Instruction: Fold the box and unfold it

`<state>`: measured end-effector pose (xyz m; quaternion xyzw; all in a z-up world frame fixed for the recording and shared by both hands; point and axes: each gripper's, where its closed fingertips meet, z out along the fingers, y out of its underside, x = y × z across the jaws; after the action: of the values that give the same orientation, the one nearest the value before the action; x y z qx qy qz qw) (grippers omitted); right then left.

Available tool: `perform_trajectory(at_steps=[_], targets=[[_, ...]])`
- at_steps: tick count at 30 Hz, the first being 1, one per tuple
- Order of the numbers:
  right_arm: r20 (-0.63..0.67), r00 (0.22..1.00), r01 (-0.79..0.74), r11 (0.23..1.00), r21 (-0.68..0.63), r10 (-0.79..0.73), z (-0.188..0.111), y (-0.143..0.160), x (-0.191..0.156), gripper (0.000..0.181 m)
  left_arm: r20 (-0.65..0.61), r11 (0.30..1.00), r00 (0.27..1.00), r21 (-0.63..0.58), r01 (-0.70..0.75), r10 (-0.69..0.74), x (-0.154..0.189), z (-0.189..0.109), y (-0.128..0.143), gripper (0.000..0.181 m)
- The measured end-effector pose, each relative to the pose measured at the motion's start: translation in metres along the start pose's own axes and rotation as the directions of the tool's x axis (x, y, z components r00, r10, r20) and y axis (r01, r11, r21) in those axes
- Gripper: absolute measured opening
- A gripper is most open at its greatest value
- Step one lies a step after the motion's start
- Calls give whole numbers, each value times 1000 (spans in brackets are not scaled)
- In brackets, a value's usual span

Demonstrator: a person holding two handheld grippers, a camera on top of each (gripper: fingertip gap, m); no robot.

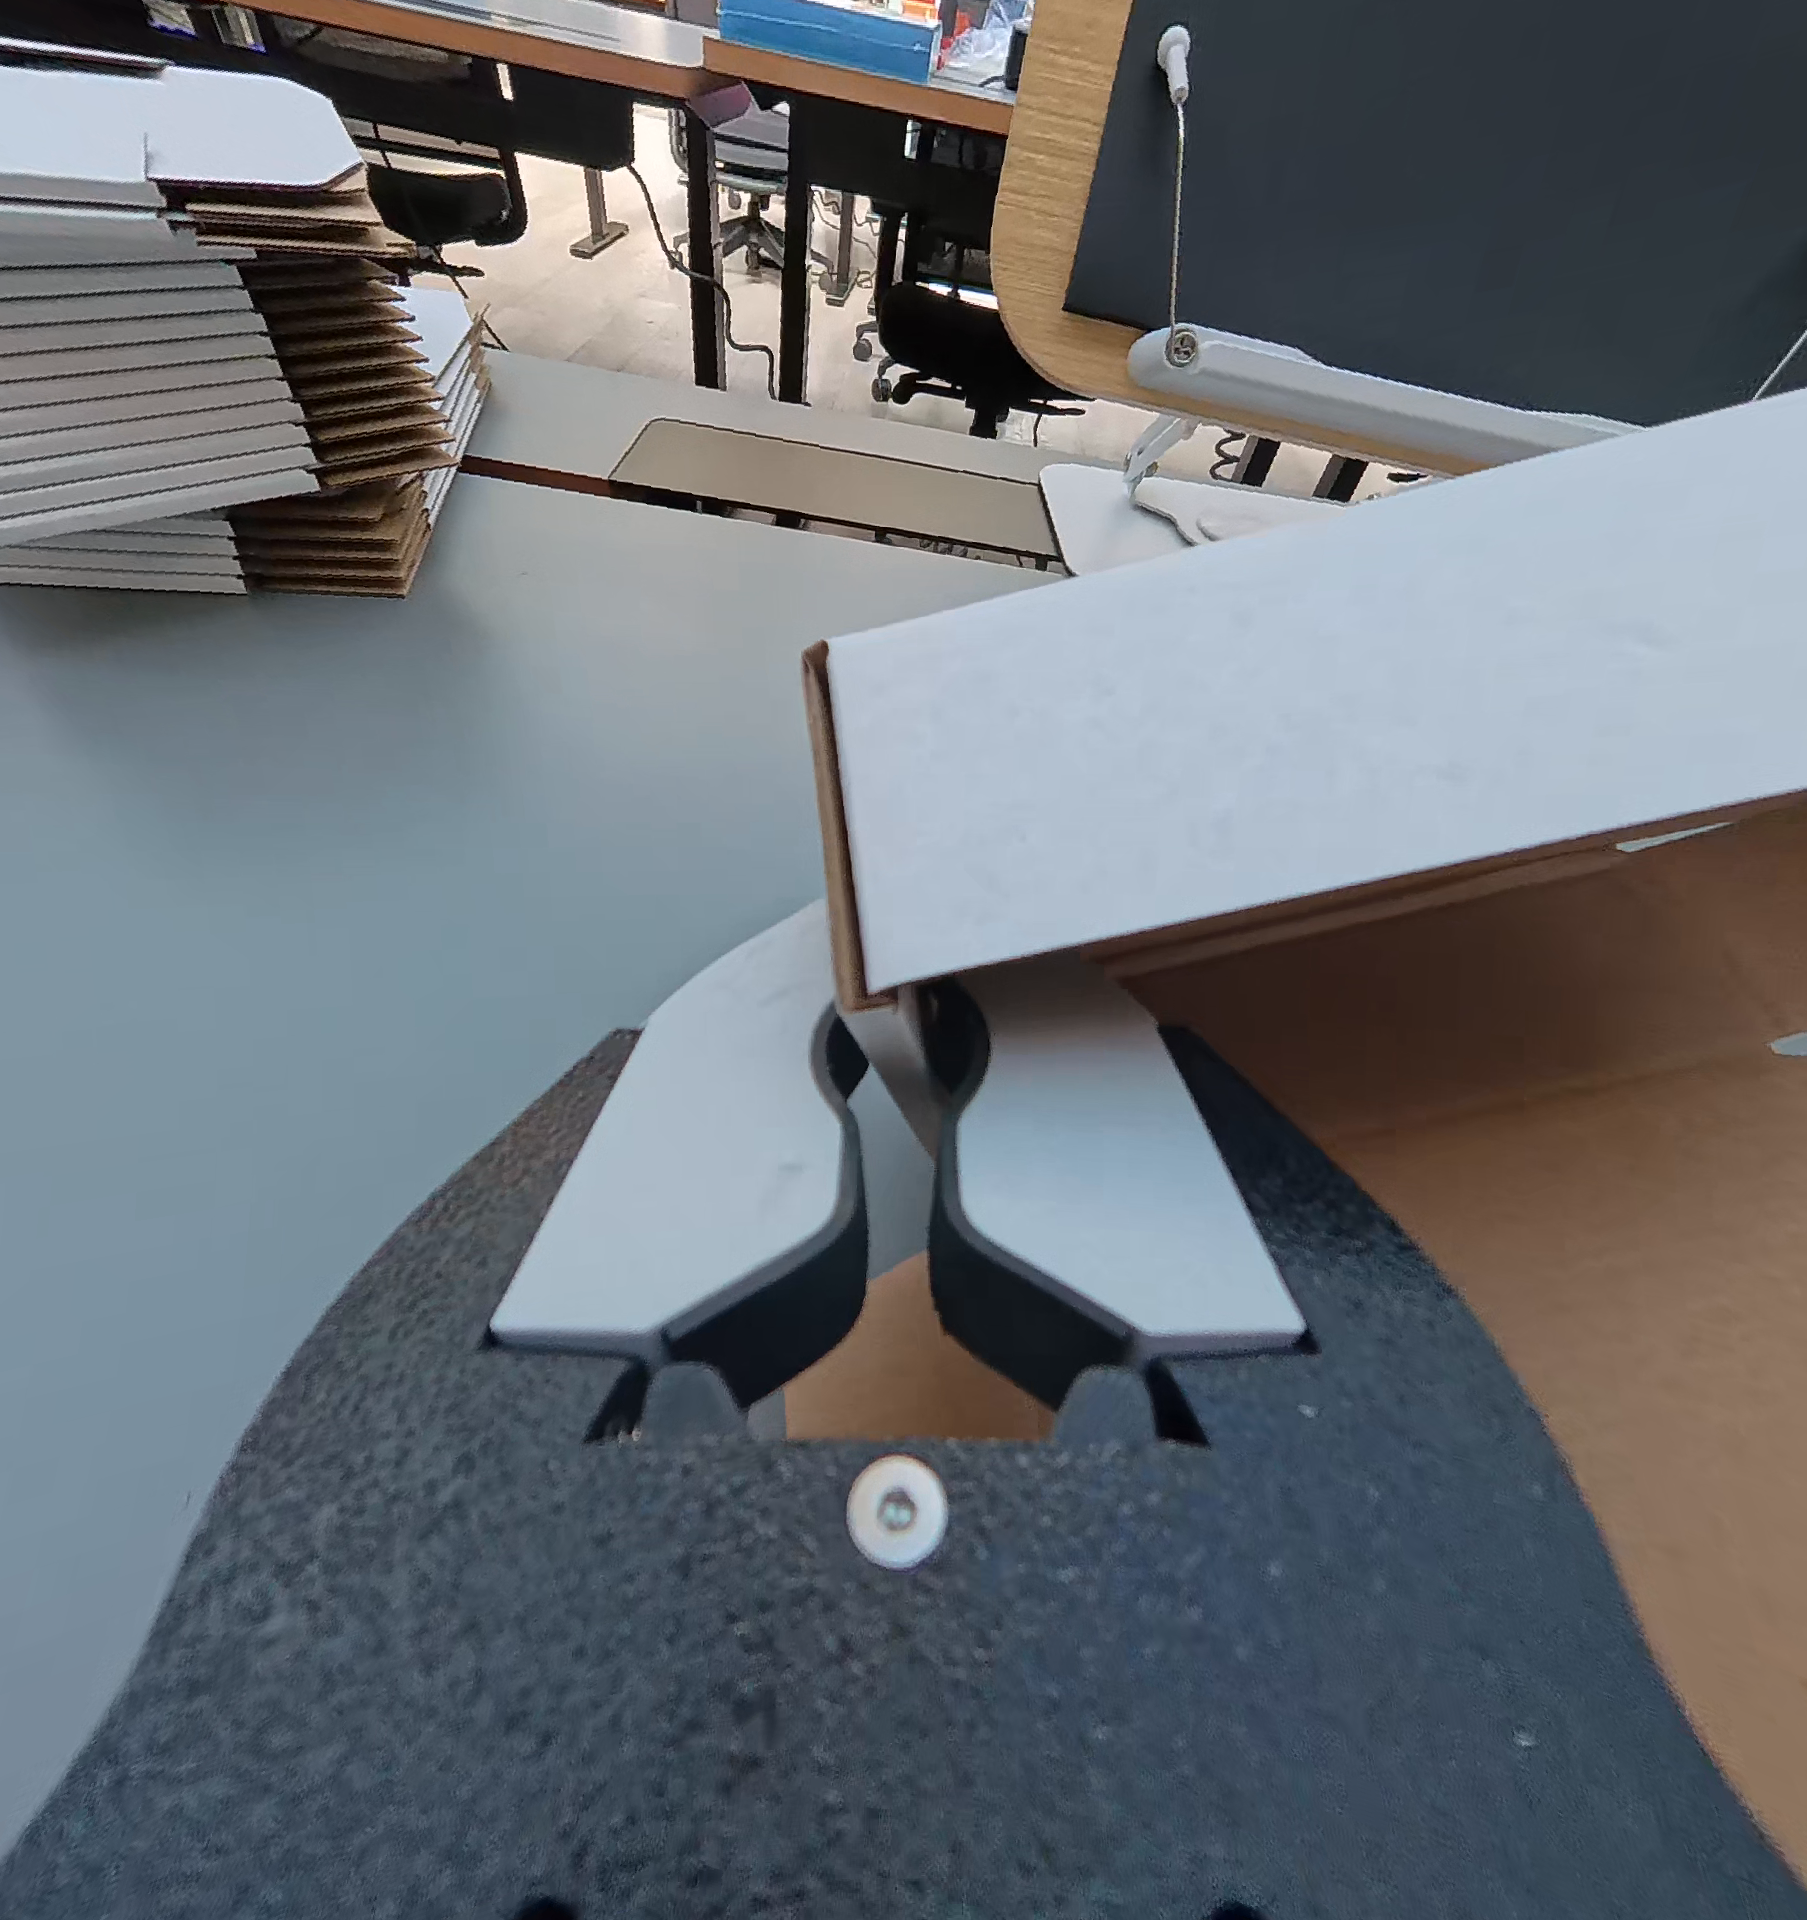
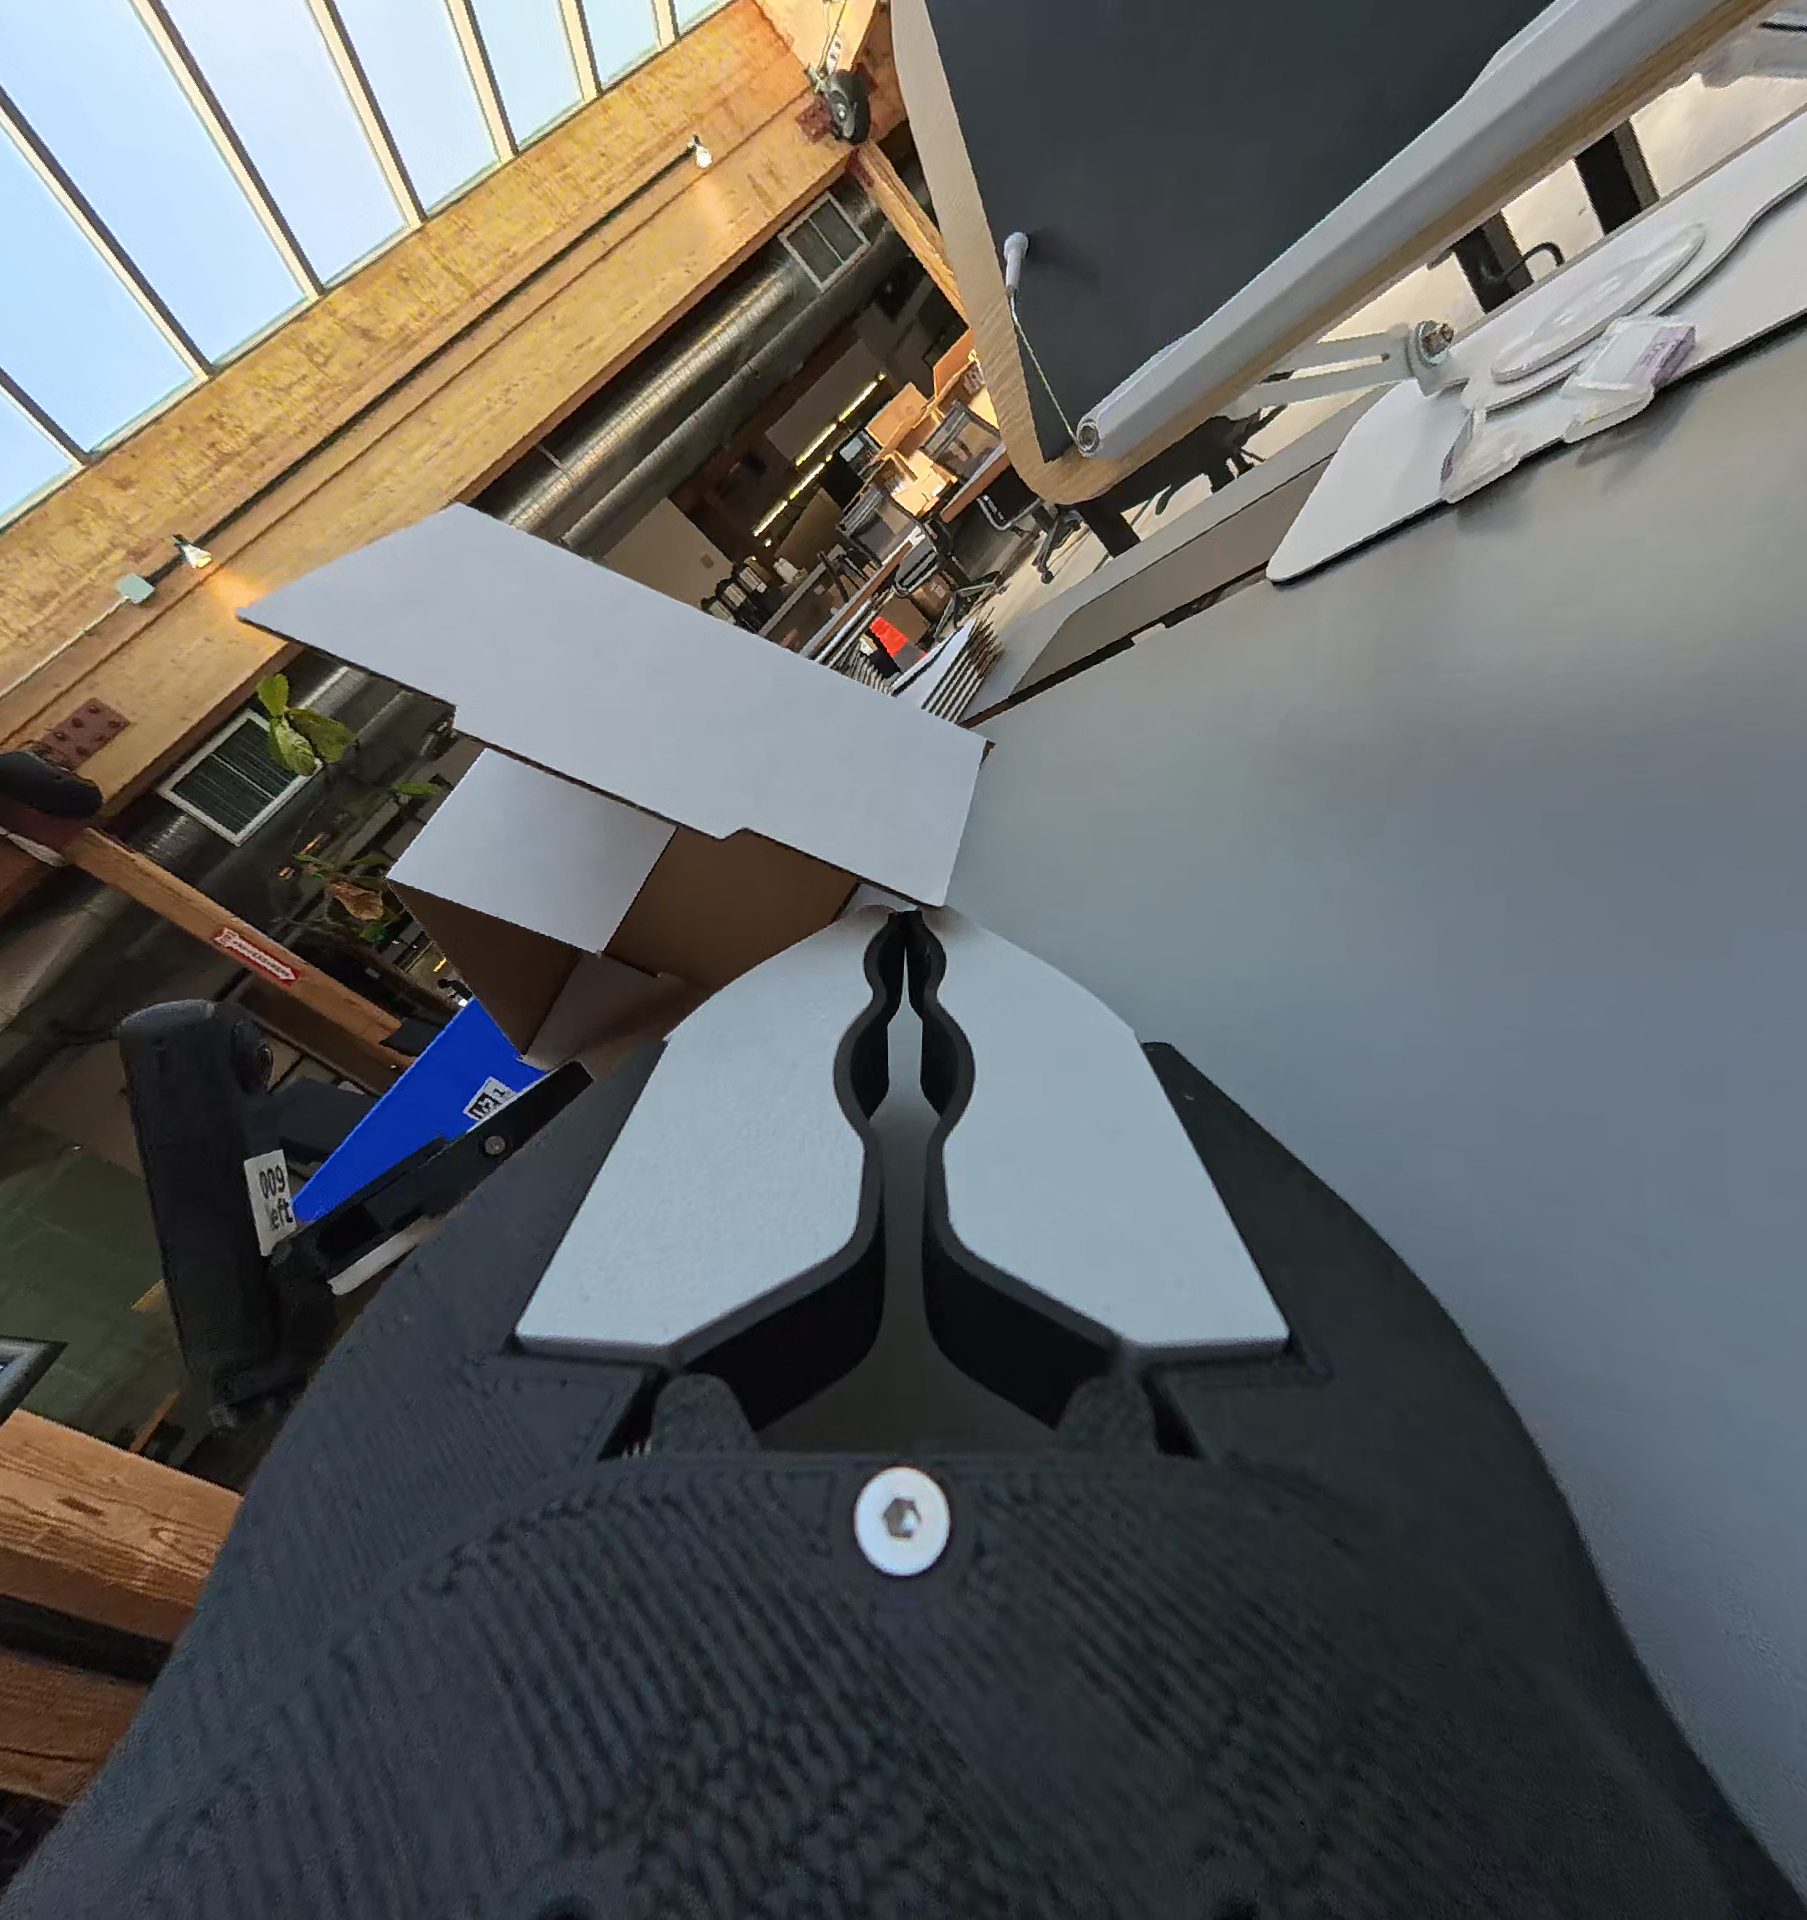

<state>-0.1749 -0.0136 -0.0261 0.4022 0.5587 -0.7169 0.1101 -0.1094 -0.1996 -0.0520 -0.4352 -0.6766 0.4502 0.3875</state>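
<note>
The cardboard box (image 1: 1294, 748), white outside and brown inside, is partly folded and held above the grey table (image 1: 359, 831). In the left wrist view a white panel slants over its brown inside (image 1: 1553, 1195). My left gripper (image 1: 904, 1039) is closed on a thin white flap that runs between its fingers, with the tips tucked under the panel's corner. In the right wrist view the box (image 2: 670, 717) hangs tilted in front of me. My right gripper (image 2: 904, 930) is shut, pinching the box's white lower edge. The left gripper's black body (image 2: 203, 1143) shows at the left.
A tall stack of flat cardboard blanks (image 1: 182, 364) stands at the table's far left. A dark panel with a wooden rim (image 1: 1450, 156) and a white bar rises at the back right. A white pad (image 2: 1418, 488) with small items lies behind the box.
</note>
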Motion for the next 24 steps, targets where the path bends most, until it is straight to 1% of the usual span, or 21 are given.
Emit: perform_trajectory(at_steps=[1, 2, 3, 5, 7, 8, 11, 12, 16, 18, 19, 20, 22, 23, 24], targets=[[10, 1000, -8, 1000, 9, 8, -1, -4, 0, 0, 0, 1000, 1000, -4, -16, 16, 1, 0, 1, 8], [13, 1000, -14, 1000, 2, 14, -1, -6, 1, 0, -7, 1000, 1000, -9, -26, 26, 2, 1, 2, 8], [9, 1000, -17, 999, -33, 17, 0, -4, 3, 0, -24, 1000, 1000, -11, -19, 19, 4, 1, 3, 9], [33, 999, -8, 989, -150, 13, 1, 5, 5, 0, -45, 1000, 999, -14, -1, 1, 6, 1, 3, 9], [28, 999, 24, 982, -188, -19, -1, 5, 7, 0, -43, 1000, 999, -15, -19, 18, 8, 1, 3, 9], [8, 998, 60, 983, -175, -59, -2, 2, 9, 0, -36, 999, 999, -14, -29, 29, 9, 1, 3, 9], [-71, 983, 168, 984, -56, -172, -6, -11, 9, 0, -16, 998, 998, -18, -55, 54, 13, 2, 5, 9], [-79, 980, 179, 983, -33, -181, -8, -13, 8, 0, -16, 998, 998, -17, -62, 62, 15, 3, 4, 9], [7, 991, 137, 990, -35, -137, -12, -18, 4, 0, -41, 997, 996, -13, -82, 82, 21, 4, 4, 9], [-20, 990, 142, 990, -18, -142, -16, -26, 9, 0, -45, 995, 995, -17, -94, 93, 22, 3, 5, 9], [-18, 981, 192, 981, -16, -193, -17, -27, 6, 0, -38, 994, 993, -16, -108, 107, 22, 3, 5, 9], [-42, 964, 261, 965, -39, -263, -17, -26, 5, 0, -31, 991, 991, -15, -132, 131, 24, 3, 5, 9], [-142, 890, 419, 899, -126, -434, -20, -21, 14, 0, 0, 978, 978, -27, -208, 208, 28, 4, 7, 9], [-198, 855, 450, 876, -176, -479, -22, -17, 23, 0, 8, 974, 974, -22, -225, 225, 30, 3, 7, 9], [-235, 843, 444, 873, -204, -484, -25, -15, 28, 0, 3, 980, 980, -14, -198, 198, 31, 3, 6, 9]])
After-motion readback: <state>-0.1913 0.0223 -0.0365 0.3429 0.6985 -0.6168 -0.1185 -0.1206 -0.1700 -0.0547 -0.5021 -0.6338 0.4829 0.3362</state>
